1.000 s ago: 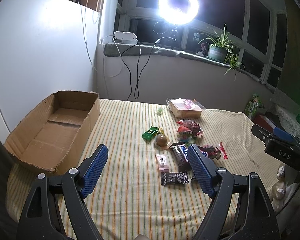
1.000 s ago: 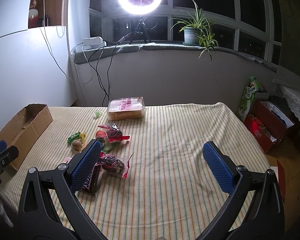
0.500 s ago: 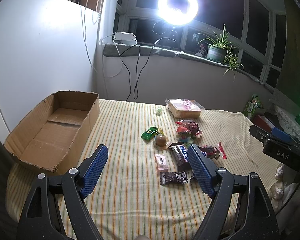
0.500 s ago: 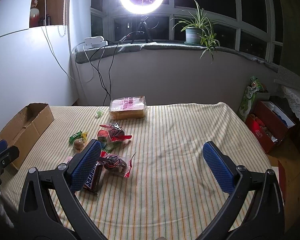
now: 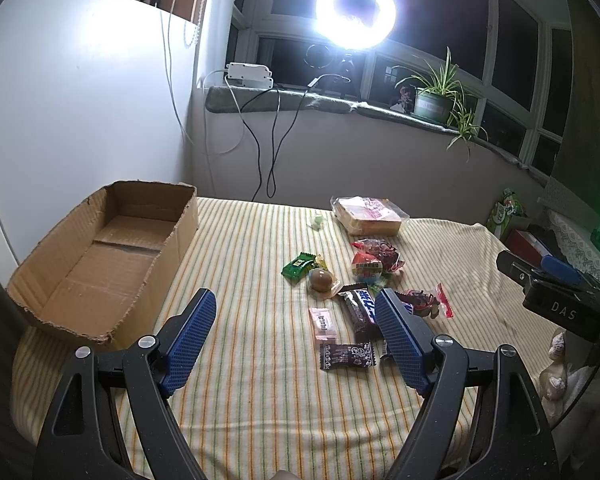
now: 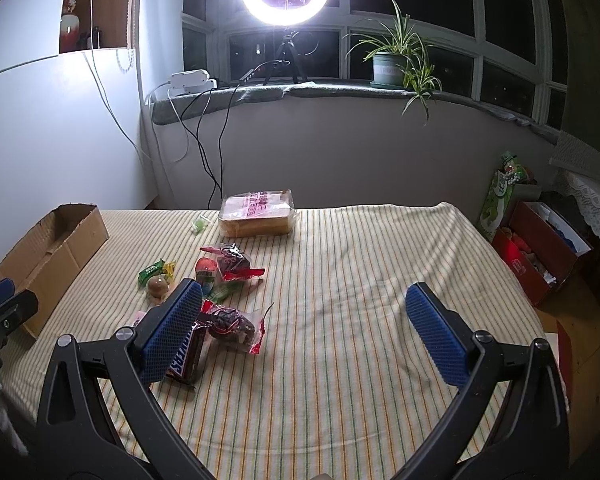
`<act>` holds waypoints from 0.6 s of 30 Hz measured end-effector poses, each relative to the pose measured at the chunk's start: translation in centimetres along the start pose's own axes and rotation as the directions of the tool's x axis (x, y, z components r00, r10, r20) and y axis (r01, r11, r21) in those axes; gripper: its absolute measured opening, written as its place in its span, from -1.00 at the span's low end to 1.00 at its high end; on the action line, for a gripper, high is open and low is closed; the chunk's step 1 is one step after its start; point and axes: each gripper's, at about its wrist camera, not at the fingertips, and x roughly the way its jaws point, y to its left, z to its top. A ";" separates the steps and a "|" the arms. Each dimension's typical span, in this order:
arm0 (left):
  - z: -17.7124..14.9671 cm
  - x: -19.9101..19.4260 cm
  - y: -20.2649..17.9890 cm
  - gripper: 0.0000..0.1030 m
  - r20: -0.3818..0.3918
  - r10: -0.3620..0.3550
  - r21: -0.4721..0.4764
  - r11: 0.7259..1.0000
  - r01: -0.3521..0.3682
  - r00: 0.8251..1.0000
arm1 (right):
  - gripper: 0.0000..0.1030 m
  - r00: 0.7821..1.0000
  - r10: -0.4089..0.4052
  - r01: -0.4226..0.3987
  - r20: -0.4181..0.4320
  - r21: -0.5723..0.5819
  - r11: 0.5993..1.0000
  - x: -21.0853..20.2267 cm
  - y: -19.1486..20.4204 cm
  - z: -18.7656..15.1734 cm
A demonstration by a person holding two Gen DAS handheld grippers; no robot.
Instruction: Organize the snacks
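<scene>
An empty cardboard box (image 5: 96, 256) sits at the left of the striped table (image 5: 252, 392). Snacks lie scattered in the middle: a bagged bread loaf (image 5: 368, 216), a green candy (image 5: 298, 266), a brown ball (image 5: 321, 280), a Snickers bar (image 5: 360, 312), a pink packet (image 5: 323, 322), a dark wafer packet (image 5: 349, 356) and red-wrapped dates (image 5: 422, 303). My left gripper (image 5: 294, 328) hovers open near the front edge, left of the pile. My right gripper (image 6: 306, 320) is open with nothing between its fingers; the Snickers bar (image 6: 186, 356) lies partly behind its left finger.
A ring light (image 5: 355, 12), a potted plant (image 6: 390, 66) and a white power strip (image 5: 249, 75) with hanging cables stand on the windowsill behind. Right of the table are a red box (image 6: 540, 252) and a green snack bag (image 6: 502, 196) on the floor. A wall lies left.
Both views have shifted only slightly; the right gripper has drifted a little forward and left toward the pile. No snack has moved.
</scene>
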 end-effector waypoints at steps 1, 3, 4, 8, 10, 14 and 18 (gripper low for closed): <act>0.0 0.0 0.0 0.59 -0.001 0.000 0.001 1.000 0.000 1.000 | 1.00 1.000 -0.001 0.001 0.001 0.000 1.000 0.0 0.0 0.0; -0.1 0.1 -0.1 0.59 -0.003 -0.001 0.002 1.000 0.001 1.000 | 1.00 1.000 -0.001 0.001 0.001 0.001 1.000 0.0 0.0 0.0; 0.0 0.2 -0.1 0.59 -0.005 -0.002 0.002 1.000 0.002 1.000 | 1.00 1.000 -0.002 0.002 0.001 0.000 1.000 0.0 0.0 -0.1; -0.1 0.5 -0.1 0.59 -0.013 -0.005 0.002 1.000 0.005 1.000 | 1.00 1.000 0.002 -0.002 -0.006 -0.002 1.000 0.2 0.1 -0.1; -0.1 0.7 -0.1 0.59 -0.018 -0.006 0.005 1.000 0.006 1.000 | 1.00 1.000 0.003 -0.003 -0.009 -0.002 1.000 0.3 0.1 -0.1; -0.4 1.2 -0.1 0.58 -0.033 -0.010 0.005 1.000 0.010 0.999 | 1.00 1.000 0.010 -0.010 -0.021 0.000 1.000 1.1 -0.2 -0.3; -0.8 1.6 0.1 0.57 -0.054 -0.019 0.000 1.000 0.019 0.998 | 1.00 0.998 0.050 -0.050 -0.043 -0.003 0.999 1.9 -0.9 -0.8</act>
